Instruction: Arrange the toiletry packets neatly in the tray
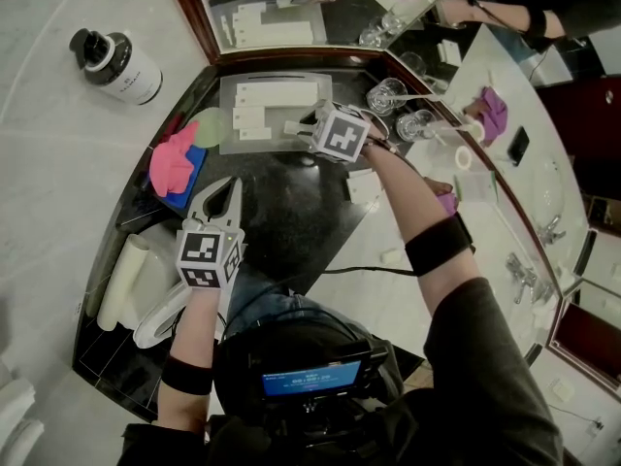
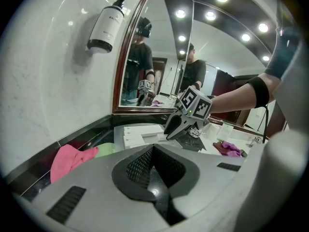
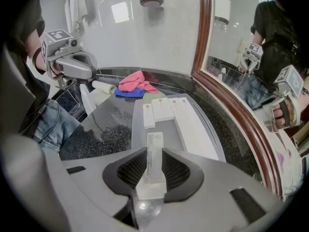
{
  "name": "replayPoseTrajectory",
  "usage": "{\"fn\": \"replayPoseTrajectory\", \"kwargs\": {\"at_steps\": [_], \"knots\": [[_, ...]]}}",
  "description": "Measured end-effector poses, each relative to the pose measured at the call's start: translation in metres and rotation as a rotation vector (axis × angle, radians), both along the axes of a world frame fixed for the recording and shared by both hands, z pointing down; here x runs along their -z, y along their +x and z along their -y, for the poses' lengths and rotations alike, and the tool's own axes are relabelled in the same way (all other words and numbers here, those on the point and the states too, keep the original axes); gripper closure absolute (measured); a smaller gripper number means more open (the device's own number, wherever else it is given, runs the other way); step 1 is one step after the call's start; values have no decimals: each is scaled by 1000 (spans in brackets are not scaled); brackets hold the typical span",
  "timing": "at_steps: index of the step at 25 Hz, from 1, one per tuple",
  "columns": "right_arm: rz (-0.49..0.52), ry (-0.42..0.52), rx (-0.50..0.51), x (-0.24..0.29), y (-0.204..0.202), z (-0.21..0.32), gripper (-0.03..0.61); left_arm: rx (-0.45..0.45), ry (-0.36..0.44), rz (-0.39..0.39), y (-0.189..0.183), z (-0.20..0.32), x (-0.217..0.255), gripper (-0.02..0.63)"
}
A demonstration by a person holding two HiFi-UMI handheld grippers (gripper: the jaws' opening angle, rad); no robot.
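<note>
Jutting from right hand-held gripper: clamped packet

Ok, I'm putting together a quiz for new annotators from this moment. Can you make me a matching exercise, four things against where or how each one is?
Things:
1. left gripper
2. right gripper
3. pink cloth
4. pump bottle

Places or states:
A. mounted on the white wall
B. shut, with nothing between its jaws
C. lying on the dark counter beside the tray
D. shut on a packet, held over the tray

Pairs: 1-B, 2-D, 3-C, 4-A
</note>
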State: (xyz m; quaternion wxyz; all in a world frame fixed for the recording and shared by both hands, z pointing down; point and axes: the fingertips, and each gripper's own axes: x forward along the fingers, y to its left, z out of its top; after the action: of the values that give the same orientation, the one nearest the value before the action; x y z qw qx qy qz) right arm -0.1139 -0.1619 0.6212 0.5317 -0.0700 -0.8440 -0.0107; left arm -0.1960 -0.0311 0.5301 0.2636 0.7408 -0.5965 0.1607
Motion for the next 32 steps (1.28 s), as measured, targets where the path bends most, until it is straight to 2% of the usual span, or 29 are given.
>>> {"fn": "replayPoseTrajectory", "kwargs": {"at_steps": [8, 17, 21, 22, 25, 28, 32], "knots": [[107, -5, -228, 38, 16, -14, 466, -39, 25, 16, 10, -1, 13, 614], [201, -74, -682, 38, 78, -52, 466, -89, 51, 37, 26, -9, 29, 614], [221, -96, -848, 26, 108, -81, 468, -114, 50, 42, 34, -16, 30, 614], [227, -101, -888, 23, 115, -88, 545, -120, 50, 44, 36, -17, 30, 614], [227, -130, -1005, 10, 136, -108, 577, -140, 41, 49, 42, -23, 29, 614], [178, -149, -1066, -13, 154, -126, 578, -155, 30, 54, 48, -29, 27, 614], [182, -168, -1103, -23, 164, -138, 578, -171, 29, 57, 52, -32, 27, 614]]}}
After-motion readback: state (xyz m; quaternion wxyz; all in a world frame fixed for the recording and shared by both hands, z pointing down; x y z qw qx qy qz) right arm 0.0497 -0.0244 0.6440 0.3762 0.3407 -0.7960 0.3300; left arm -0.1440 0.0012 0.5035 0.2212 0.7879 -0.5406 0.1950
